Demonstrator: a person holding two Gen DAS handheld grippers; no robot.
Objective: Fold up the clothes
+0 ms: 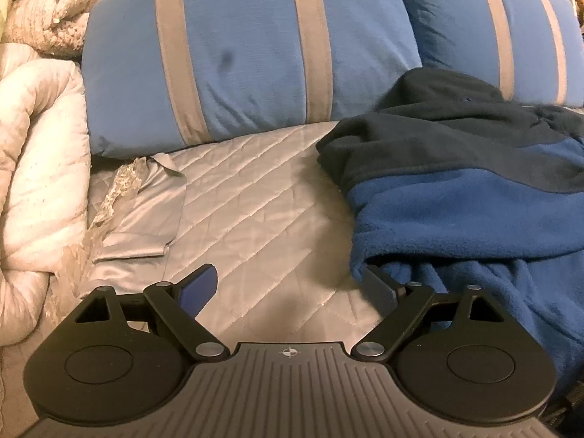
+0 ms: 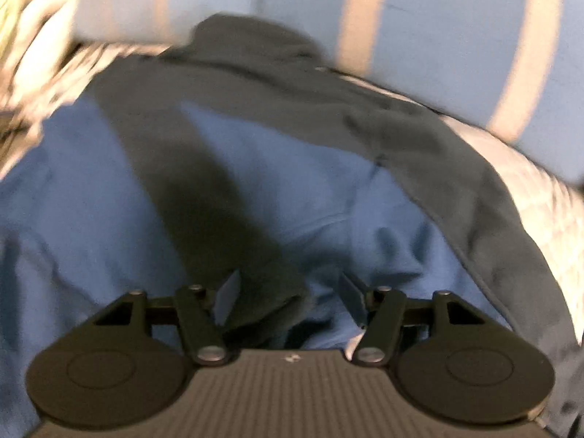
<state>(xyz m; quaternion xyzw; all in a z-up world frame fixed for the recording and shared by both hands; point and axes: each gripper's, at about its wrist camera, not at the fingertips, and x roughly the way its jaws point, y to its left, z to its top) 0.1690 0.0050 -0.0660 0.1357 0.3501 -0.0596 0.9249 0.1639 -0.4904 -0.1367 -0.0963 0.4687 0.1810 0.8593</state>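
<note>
A fleece jacket [image 1: 456, 197], blue with a dark navy yoke and collar, lies on the quilted bedspread [image 1: 248, 197] at the right of the left wrist view. My left gripper [image 1: 288, 272] is open over bare quilt, its right finger [image 1: 379, 288] at the jacket's near left edge. The blurred right wrist view is filled by the jacket [image 2: 365, 197], collar at the far end. A dark sleeve [image 2: 204, 200] runs down across the blue body and ends between the spread fingers of my right gripper [image 2: 289, 275]. It lies against the left finger [image 2: 226, 299] without being pinched.
Two blue pillows with grey stripes [image 1: 248, 54] [image 1: 511, 25] stand behind the jacket. A bundled pale comforter [image 1: 36, 146] fills the left side. A grey satin cloth with lace trim [image 1: 146, 200] lies on the quilt to the left of my left gripper.
</note>
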